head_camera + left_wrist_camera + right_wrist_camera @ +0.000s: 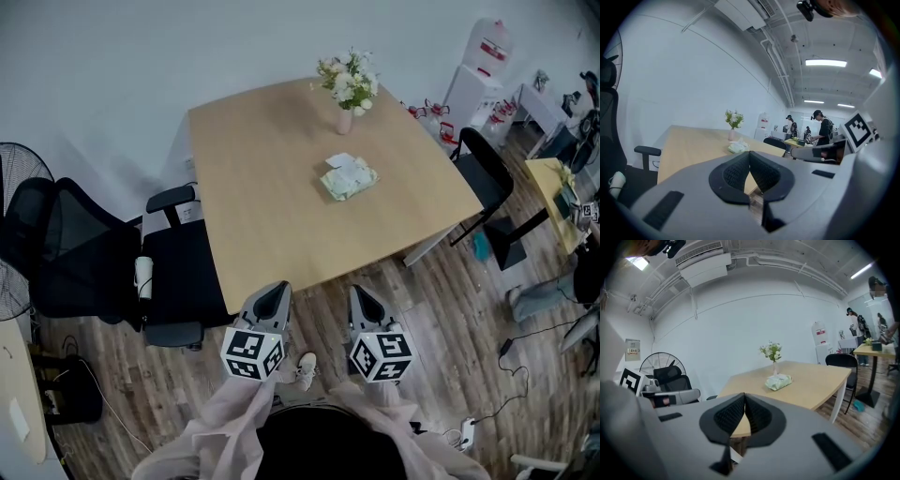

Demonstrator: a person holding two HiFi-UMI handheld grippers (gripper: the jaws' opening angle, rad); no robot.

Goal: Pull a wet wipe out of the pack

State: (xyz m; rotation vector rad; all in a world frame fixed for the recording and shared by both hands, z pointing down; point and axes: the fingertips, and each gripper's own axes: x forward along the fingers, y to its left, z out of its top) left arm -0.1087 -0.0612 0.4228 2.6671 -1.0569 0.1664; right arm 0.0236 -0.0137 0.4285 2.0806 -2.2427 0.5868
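Observation:
A pale green wet wipe pack [350, 177] lies on the far half of the wooden table [272, 206], with a white wipe showing at its top. The same pack [738, 147] [778, 382] appears small and distant in both gripper views. My left gripper [274, 293] and right gripper [364, 296] hang side by side over the floor just short of the table's near edge, both pointing toward it. Each has its jaws shut with nothing between them; the left [749, 156] and right [744, 398] pads meet at their tips.
A vase of white flowers [348, 84] stands behind the pack. A black office chair [141, 267] sits at the table's left, another black chair [487, 178] at its right, a fan [17, 225] at far left. Cables and a power strip [466, 431] lie on the wooden floor.

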